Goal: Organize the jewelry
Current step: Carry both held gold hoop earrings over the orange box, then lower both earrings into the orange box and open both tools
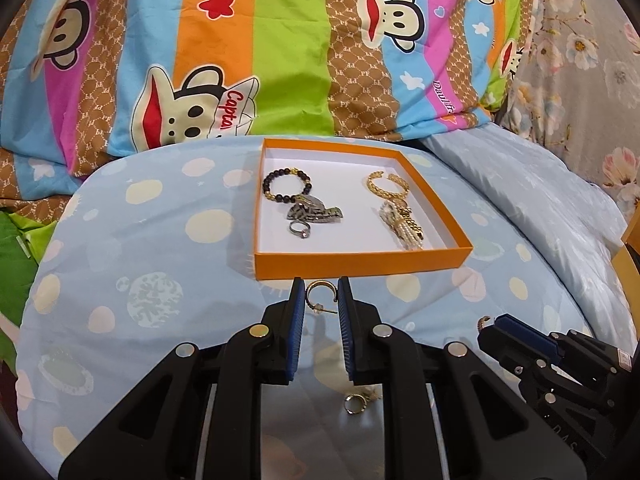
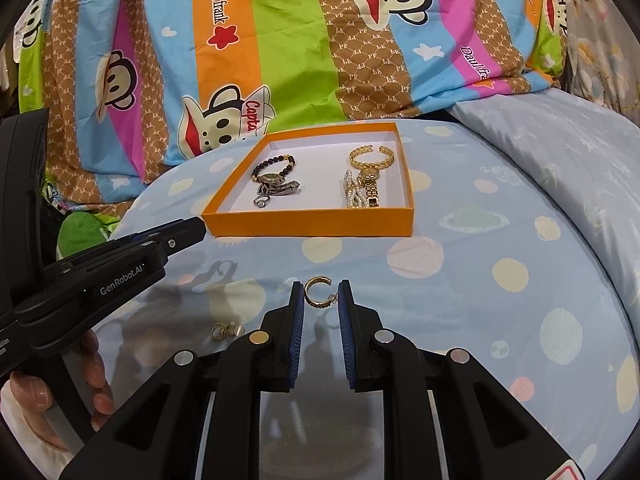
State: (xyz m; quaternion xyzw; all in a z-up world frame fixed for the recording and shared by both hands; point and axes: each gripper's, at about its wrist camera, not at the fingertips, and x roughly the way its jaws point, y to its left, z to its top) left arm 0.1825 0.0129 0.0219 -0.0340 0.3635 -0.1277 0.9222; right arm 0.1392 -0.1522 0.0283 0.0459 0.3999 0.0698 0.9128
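Two hoop earrings are off the bedspread, one per gripper, both pointed toward the orange box (image 1: 362, 259) at frame centre. Left gripper (image 1: 321, 295), lower centre of its own view: jaws nearly closed, blue pads pinching a plain gold hoop earring (image 1: 319, 295) by its sides, post sticking out toward the right pad. Right gripper (image 2: 321, 295), lower centre of its view: same narrow gap, pads clamped on a textured gold hoop earring (image 2: 318, 291), open side of the C facing right. Box contents look sorted by colour, judging by layout: dark bead bracelet (image 1: 285, 184), dark metal pieces and a silver ring (image 1: 298, 229) in the left half; gold bangle (image 1: 386, 185), gold watch and pearls in the right half. That would send both gold hoops to the right half, likely as a pair. One small gold piece (image 2: 224, 330) lies loose on the blue dotted bedspread (image 2: 460, 280), lower left of the right view, not yet collected. A hand (image 2: 48, 392) grips the left tool's handle at that view's lower left edge.
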